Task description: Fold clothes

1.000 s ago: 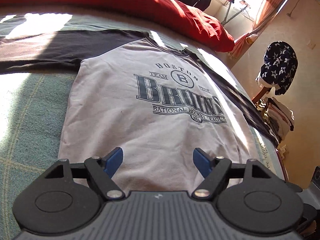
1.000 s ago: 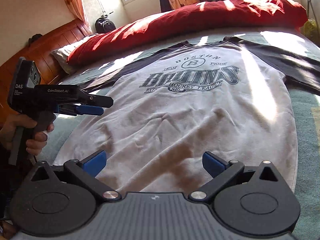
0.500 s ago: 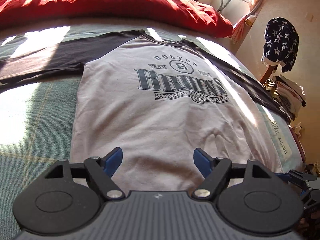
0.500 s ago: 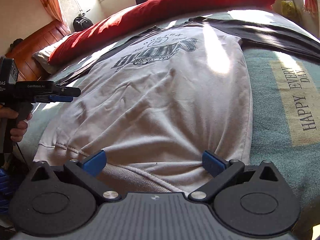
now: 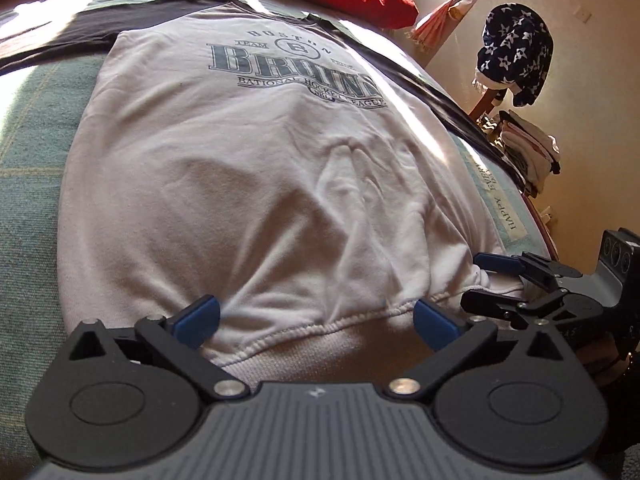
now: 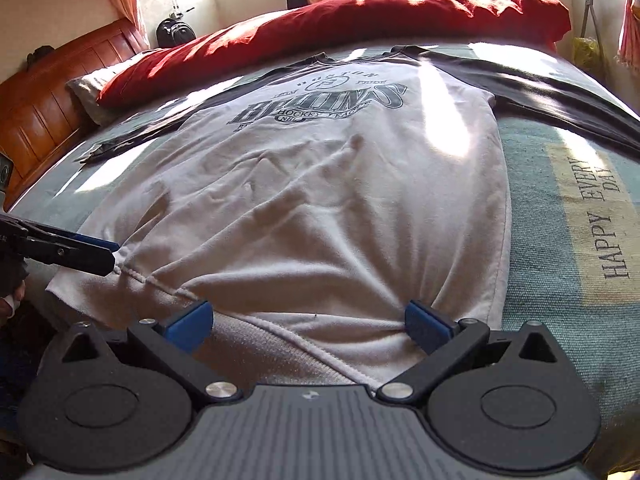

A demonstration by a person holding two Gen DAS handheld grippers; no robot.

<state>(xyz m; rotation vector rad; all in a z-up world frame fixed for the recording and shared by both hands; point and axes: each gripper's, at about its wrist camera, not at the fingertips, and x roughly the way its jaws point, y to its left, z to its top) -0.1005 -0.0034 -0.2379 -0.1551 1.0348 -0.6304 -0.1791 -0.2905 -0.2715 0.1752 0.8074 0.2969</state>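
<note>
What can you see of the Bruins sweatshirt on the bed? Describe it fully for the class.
The sweatshirt lies face up and spread flat on the bed cover, collar towards the red duvet. Its body is pale grey soft knit, wrinkled near the ribbed hem; the sleeves are dark and stretched outwards. A dark "Boston Bruins" print crosses the chest. Both open grippers, the left gripper and the right gripper, sit at the hem.

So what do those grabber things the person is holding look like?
Each hand-held gripper is black plastic with two round discs, silver screws and a ribbed grey middle plate. The left hand-held gripper and the right hand-held gripper both have two thin black fingers tipped with blue pads. From the side, the right one has a grey block with round holes. No cables show.
</note>
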